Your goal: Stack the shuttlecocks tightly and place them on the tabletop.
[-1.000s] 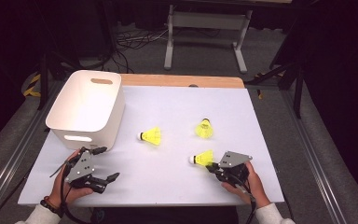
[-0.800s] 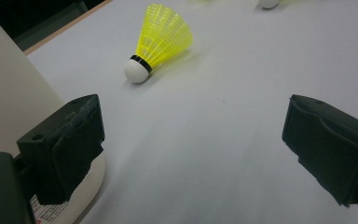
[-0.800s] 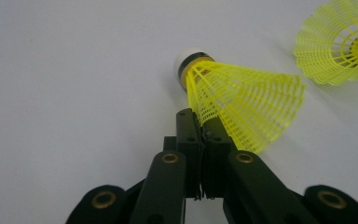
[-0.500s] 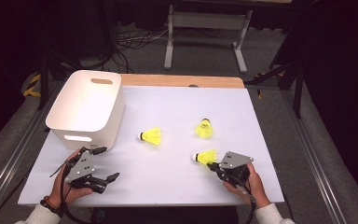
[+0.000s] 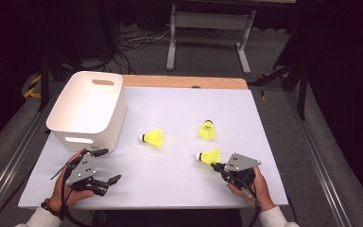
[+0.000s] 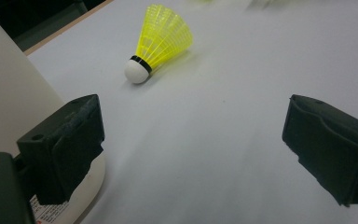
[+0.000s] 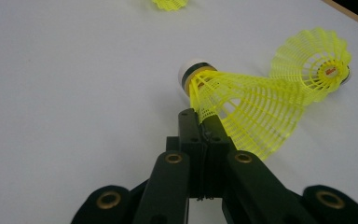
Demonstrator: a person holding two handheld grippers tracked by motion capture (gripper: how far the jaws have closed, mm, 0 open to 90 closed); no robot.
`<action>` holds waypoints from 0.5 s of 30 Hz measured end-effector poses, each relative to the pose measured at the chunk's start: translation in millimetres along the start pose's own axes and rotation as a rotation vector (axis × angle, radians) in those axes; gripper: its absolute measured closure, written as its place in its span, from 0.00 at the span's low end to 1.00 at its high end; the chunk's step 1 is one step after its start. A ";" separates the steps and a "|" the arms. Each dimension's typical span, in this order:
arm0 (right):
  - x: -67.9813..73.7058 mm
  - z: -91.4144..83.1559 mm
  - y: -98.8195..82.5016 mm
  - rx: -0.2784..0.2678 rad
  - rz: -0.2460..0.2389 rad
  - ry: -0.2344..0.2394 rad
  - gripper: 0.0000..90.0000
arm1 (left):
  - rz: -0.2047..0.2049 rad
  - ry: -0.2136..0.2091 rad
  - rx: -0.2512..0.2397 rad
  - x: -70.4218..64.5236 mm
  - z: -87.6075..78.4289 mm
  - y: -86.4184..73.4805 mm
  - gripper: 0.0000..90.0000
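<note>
Three yellow shuttlecocks with white corks lie on the white table [image 5: 179, 184]. My right gripper [image 5: 216, 166] [image 7: 204, 123] is shut on the skirt edge of the nearest shuttlecock [image 5: 210, 156] [image 7: 242, 107], which rests on the table with its cork pointing away from the jaws. A second shuttlecock [image 5: 207, 130] [image 7: 314, 60] stands just beyond it. The third shuttlecock [image 5: 153, 138] [image 6: 161, 39] lies on its side mid-table, ahead of my left gripper [image 5: 111, 165] [image 6: 191, 144]. That gripper is open with nothing between its jaws and sits beside the white basket [image 5: 108, 123] [image 6: 9, 93].
The basket stands at the table's left and looks empty, with handle slots in its walls. A wooden strip [image 5: 184, 82] runs along the table's far edge. Beyond the table are a metal stand [image 5: 208, 21] and floor cables [image 5: 132, 47].
</note>
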State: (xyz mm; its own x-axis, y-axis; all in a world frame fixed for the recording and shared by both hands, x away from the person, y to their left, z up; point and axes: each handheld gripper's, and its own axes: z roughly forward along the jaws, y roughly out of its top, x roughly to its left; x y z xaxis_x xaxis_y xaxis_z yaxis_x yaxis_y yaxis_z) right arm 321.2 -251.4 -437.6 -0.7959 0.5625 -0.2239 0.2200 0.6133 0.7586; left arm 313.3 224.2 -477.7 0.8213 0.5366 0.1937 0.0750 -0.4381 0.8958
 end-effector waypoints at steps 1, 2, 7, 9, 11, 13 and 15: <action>-0.2 -0.5 0.3 -0.004 0.000 -0.002 1.00 | 0.001 0.001 0.002 0.0 -0.1 0.0 0.07; -0.1 -1.2 0.8 -0.008 0.002 -0.002 1.00 | 0.000 0.001 0.001 -0.1 -0.4 0.0 0.07; 0.5 -3.3 3.8 -0.025 -0.003 -0.007 1.00 | 0.000 0.003 -0.004 -0.1 -1.4 0.1 0.07; 0.2 -3.7 5.1 -0.025 -0.009 -0.012 1.00 | -0.001 0.002 -0.005 0.1 -1.4 0.1 0.07; -0.3 -4.1 5.9 -0.034 -0.005 -0.013 1.00 | 0.000 0.003 -0.005 0.2 -1.4 0.1 0.07; -0.8 -4.7 7.0 -0.036 -0.009 -0.018 1.00 | -0.001 0.001 -0.004 0.1 -1.0 0.0 0.07; -1.5 -5.2 8.6 -0.043 -0.009 -0.022 1.00 | -0.001 0.000 -0.004 0.0 -1.0 0.0 0.07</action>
State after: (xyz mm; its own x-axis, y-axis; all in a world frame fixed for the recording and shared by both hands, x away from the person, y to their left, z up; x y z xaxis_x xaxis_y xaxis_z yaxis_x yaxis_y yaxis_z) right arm 321.3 -249.9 -427.5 -0.7850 0.5692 -0.2444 0.1877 0.5946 0.7818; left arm 312.8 224.9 -477.3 0.8211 0.5373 0.1925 0.0736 -0.4341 0.8978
